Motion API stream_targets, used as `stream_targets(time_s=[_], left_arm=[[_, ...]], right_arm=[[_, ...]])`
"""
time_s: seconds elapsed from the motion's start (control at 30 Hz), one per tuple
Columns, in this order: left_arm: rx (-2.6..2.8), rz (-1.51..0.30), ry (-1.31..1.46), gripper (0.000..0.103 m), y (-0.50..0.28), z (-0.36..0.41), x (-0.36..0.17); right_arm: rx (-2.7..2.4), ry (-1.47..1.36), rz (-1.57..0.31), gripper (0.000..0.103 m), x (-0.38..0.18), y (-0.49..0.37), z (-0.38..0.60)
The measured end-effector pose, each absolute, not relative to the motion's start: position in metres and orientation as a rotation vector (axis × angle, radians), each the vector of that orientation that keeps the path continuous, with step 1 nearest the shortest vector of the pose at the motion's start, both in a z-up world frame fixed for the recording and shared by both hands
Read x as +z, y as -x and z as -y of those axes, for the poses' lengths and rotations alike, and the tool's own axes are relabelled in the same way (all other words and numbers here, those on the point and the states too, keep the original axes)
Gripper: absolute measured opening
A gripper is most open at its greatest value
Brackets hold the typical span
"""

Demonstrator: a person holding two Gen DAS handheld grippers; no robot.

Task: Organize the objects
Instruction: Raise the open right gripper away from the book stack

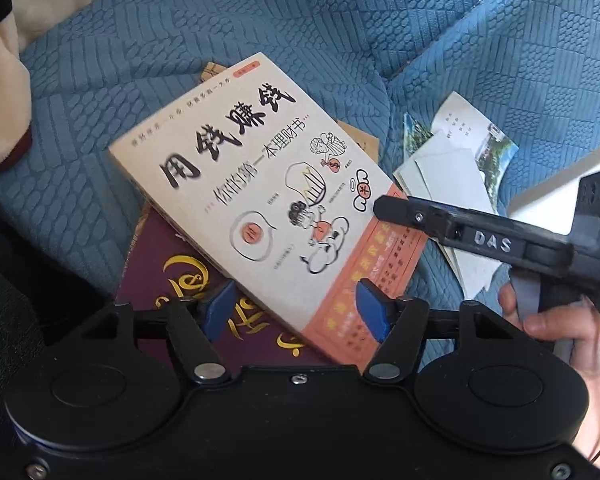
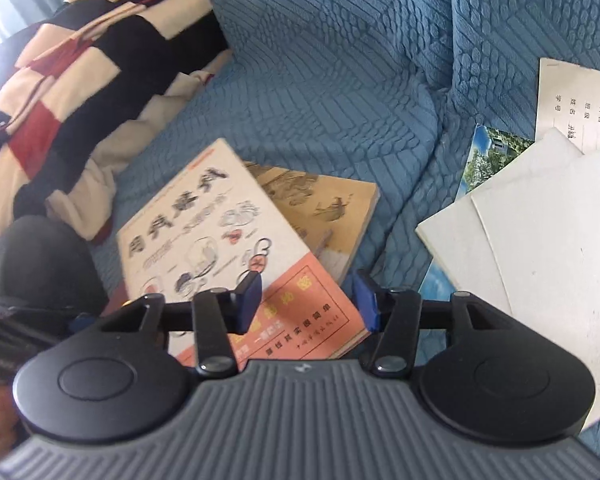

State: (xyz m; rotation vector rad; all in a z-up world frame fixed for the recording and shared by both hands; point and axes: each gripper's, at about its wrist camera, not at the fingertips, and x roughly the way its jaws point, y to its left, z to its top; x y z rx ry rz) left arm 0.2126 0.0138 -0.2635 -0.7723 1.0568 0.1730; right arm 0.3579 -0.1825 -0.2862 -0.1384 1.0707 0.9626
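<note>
Blue pads [image 1: 370, 314] of the left gripper [image 1: 296, 312] stood spread over the near end of a cream book [image 1: 236, 184], gripping nothing; one pad hung over the book's orange band, the other over a maroon book [image 1: 172, 280] with gold lettering that lay beneath it. From the right wrist camera, the right gripper [image 2: 306, 300] also stood spread, its jaws straddling the orange corner of the same cream book [image 2: 204, 232] without visibly pinching it. Seen from the left wrist, a finger of the right gripper [image 1: 384, 206] reached the book's right edge, and a hand [image 1: 560, 332] gripped its handle. Under the cream book lay a tan book [image 2: 332, 208], its corner sticking out toward the right. Just beyond, to the right, loose white papers [image 2: 532, 232] and a photo print [image 2: 488, 152] rested on the blue textured sofa [image 2: 320, 100]. Farthest left, a checked blanket [image 2: 80, 80] in red, black and cream was heaped against the backrest.
</note>
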Motion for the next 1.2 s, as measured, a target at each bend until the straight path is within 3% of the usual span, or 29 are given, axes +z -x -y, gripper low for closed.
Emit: stream_targets(time_s=[0.23,0.4,1.2], left_arm=[[0.18,-1.039,0.761,0.067,-0.208,-0.019,-0.263],[0.202,-1.029,0.766,0.064,-0.203,-0.029,-0.263],[0.258,-1.032,0.705,0.065,-0.193,-0.056,-0.259]], right_arm=[[0.953,0.084,-1.077,0.046,-0.276,-0.335,0.194],[0.897,-0.008,-1.119,0.02,-0.278,-0.322,0.209],[0.819,-0.134,-1.207,0.017,-0.285,-0.222,0.203]])
